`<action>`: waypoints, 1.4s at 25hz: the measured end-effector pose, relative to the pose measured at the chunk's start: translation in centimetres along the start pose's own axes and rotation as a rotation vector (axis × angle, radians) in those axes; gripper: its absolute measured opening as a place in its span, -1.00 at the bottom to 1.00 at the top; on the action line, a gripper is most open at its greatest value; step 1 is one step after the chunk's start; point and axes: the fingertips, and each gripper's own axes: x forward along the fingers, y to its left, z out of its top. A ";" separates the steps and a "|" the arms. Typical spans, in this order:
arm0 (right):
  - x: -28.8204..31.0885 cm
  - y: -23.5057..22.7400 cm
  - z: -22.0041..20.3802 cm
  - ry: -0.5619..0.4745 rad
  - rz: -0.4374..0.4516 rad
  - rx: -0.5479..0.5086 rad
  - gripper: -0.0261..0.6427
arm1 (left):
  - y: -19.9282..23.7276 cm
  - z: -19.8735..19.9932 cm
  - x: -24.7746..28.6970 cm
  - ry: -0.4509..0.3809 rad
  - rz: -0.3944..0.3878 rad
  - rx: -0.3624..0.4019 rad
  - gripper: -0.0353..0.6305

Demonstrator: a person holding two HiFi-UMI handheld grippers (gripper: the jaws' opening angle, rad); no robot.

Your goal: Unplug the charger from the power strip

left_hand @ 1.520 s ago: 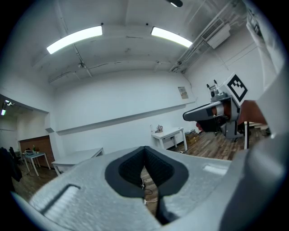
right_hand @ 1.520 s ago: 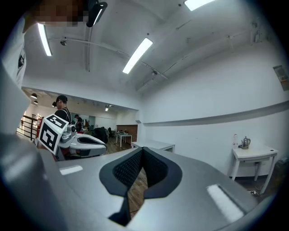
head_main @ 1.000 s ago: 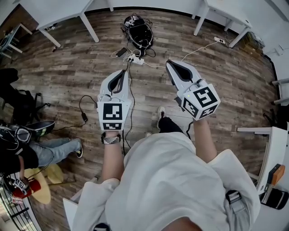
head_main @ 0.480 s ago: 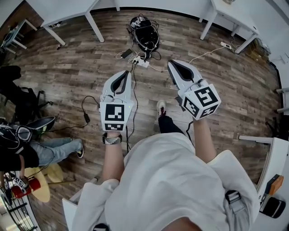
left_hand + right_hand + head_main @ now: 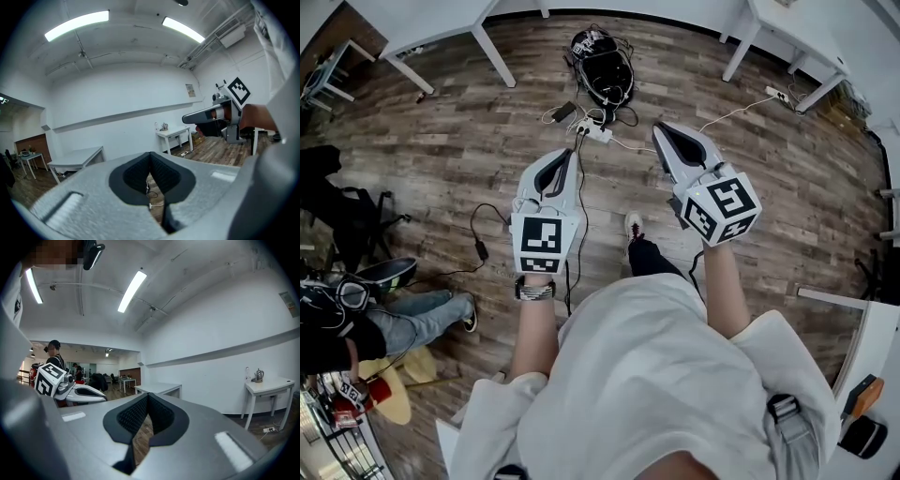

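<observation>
A white power strip point(image 5: 598, 130) lies on the wood floor with several cables and plugs in it; I cannot make out the charger on it. A dark flat device point(image 5: 563, 112) lies just left of it. My left gripper point(image 5: 565, 153) is held in the air short of the strip, shut and empty. My right gripper point(image 5: 659, 129) hangs to the strip's right, jaws together, holding nothing. In the left gripper view the pads point(image 5: 150, 153) meet, and a small white piece with a cable point(image 5: 150, 205) shows below them. The right gripper view shows its pads point(image 5: 147, 394) touching.
A black bag point(image 5: 602, 66) sits beyond the strip. White tables point(image 5: 441, 28) point(image 5: 783, 28) stand at the back, with a second power strip point(image 5: 778, 94) near the right one. A black adapter with its cord point(image 5: 480, 250) lies left. A seated person's leg point(image 5: 412, 314) is at left.
Both grippers have moved forward toward the power strip, which now lies closer to their tips in the head view. Both stay shut and empty.
</observation>
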 end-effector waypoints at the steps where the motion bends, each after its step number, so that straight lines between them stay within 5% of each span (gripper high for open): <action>1: 0.6 -0.6 -0.1 0.002 0.002 0.002 -0.92 | 0.2 0.0 0.8 0.003 0.000 -0.002 -0.88; 17: 10.9 -10.0 -0.7 0.050 0.064 0.028 -0.92 | 6.5 0.0 12.4 0.055 0.071 -0.033 -0.88; 35: 17.5 -19.0 -1.2 0.097 0.125 0.005 -0.92 | 7.2 1.2 24.5 0.073 0.092 -0.069 -0.88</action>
